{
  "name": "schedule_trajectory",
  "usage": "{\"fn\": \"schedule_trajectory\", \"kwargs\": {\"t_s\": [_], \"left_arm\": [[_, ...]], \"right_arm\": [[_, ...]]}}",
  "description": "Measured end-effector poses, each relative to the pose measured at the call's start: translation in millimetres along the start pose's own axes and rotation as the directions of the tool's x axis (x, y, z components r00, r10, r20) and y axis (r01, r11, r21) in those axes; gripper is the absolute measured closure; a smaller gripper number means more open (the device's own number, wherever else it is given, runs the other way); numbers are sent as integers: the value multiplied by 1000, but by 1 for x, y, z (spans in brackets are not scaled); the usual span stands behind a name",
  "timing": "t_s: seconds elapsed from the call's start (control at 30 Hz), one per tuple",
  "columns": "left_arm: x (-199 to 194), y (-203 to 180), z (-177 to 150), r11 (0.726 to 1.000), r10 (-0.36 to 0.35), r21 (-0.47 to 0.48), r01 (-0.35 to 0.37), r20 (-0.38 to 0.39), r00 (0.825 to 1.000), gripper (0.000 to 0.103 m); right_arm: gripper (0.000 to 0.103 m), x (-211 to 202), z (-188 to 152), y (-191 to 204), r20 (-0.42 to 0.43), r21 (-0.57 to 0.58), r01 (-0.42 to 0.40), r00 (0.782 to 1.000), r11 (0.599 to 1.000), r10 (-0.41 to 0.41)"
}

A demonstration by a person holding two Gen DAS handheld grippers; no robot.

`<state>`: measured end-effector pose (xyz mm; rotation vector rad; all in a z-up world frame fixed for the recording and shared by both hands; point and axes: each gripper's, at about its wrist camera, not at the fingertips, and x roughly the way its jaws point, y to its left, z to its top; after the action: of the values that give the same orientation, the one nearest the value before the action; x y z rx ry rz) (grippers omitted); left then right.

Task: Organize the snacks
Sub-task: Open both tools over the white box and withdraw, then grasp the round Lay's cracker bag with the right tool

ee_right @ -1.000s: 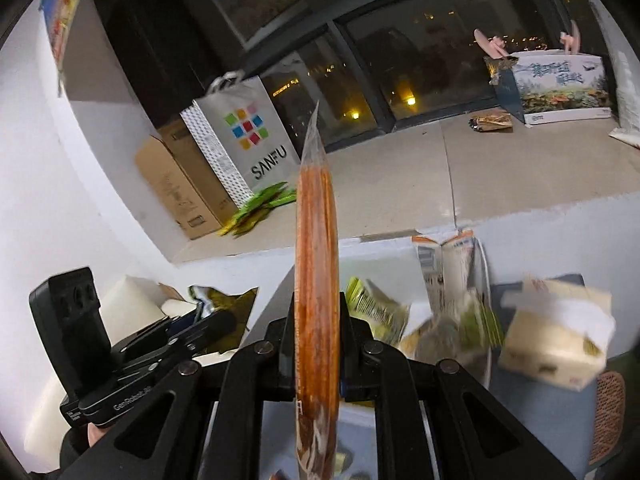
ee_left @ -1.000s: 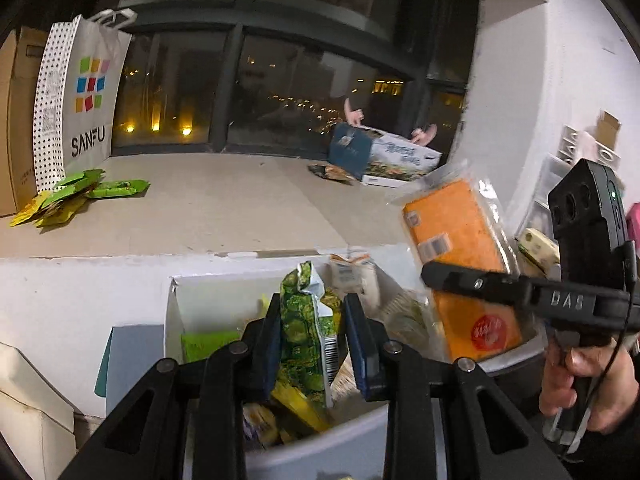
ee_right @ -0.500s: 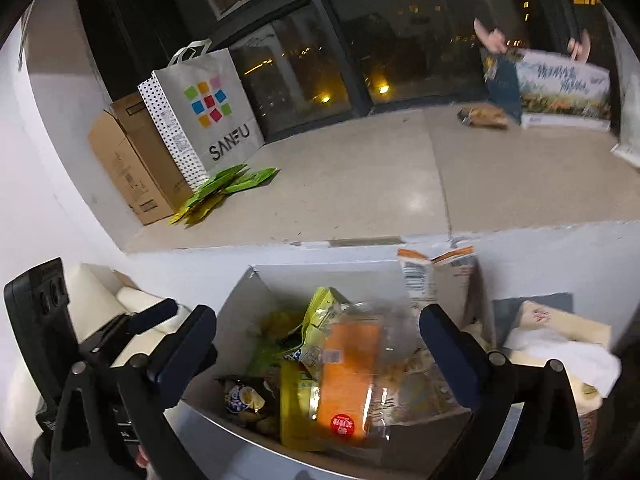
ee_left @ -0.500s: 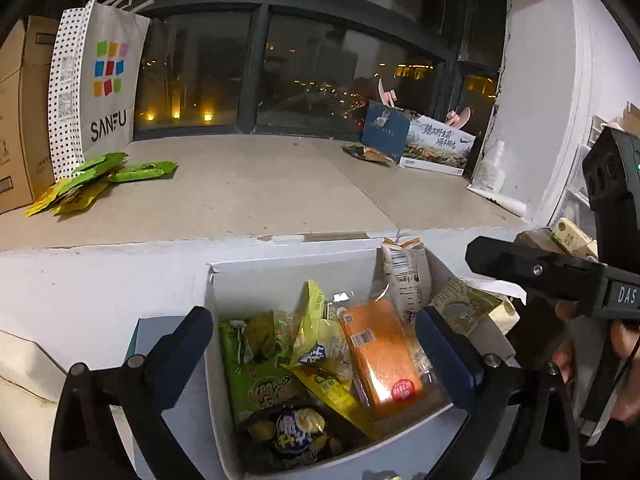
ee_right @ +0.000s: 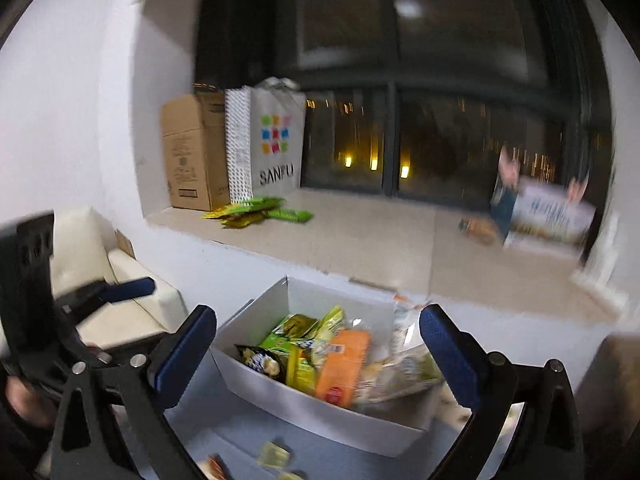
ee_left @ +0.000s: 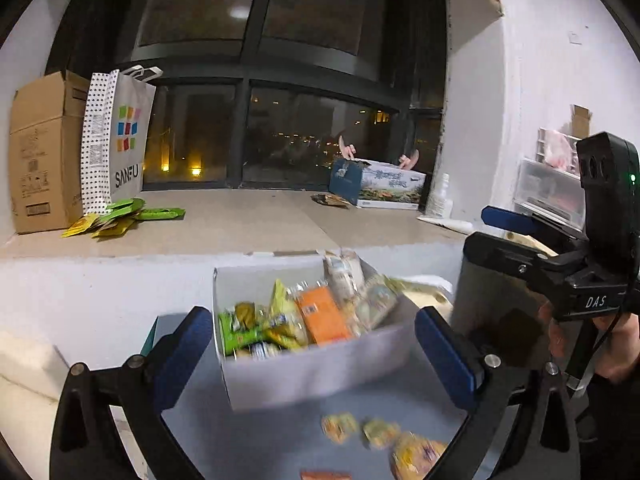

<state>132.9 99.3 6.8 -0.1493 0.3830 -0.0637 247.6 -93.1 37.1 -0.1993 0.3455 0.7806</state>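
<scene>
Left wrist view shows the left gripper with its blue-padded fingers spread wide and holding nothing; the white box of snacks sits between and just beyond them on the blue-grey bench. Inside the box, an orange packet lies toward the right finger, with green packets toward the left finger and yellow ones between. A few loose snacks lie on the bench nearer the camera than the box, blurred, probably small wrapped pieces. Past the right finger, the right gripper appears from the side, held in a hand.

From the right wrist view, that gripper's fingers are likewise released and wide apart, the same box between them with the orange packet near the middle. Small yellow pieces lie on the bench in front of the box. Beyond both sets of fingers, a window ledge carries a SANFU bag, a cardboard carton and green sachets.
</scene>
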Motion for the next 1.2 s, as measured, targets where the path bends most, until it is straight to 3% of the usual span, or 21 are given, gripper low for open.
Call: {"fn": "schedule_trajectory", "kwargs": {"t_s": [0.17, 0.23, 0.37, 0.53, 0.73, 0.97, 1.2], "left_arm": [[-47, -24, -32, 999, -44, 19, 44, -6, 999, 0], [-58, -33, -48, 998, -53, 19, 54, -34, 998, 0], [-84, -45, -77, 998, -58, 16, 59, -34, 998, 0], [-104, -50, -107, 997, -69, -32, 67, -64, 996, 0], [-117, -56, -121, 998, -57, 5, 58, -78, 995, 0], [-112, -44, -121, 999, -28, -33, 26, -91, 995, 0], [-112, -38, -128, 999, -27, -46, 22, -107, 994, 0]], "right_arm": [[0, -55, -34, 19, 7, 22, -7, 1000, 1000, 7], [0, -73, -53, 29, -29, 28, 55, 998, 998, -54], [0, -115, -94, 48, 3, 12, 131, 991, 991, -131], [0, -139, -138, 47, -75, 100, 83, 994, 992, -76], [0, -132, -175, 35, -191, 114, 81, 980, 990, -58], [0, -102, -197, 25, -284, 198, 1, 957, 980, 57], [0, -48, -209, 38, -430, 128, -14, 900, 992, 68]]}}
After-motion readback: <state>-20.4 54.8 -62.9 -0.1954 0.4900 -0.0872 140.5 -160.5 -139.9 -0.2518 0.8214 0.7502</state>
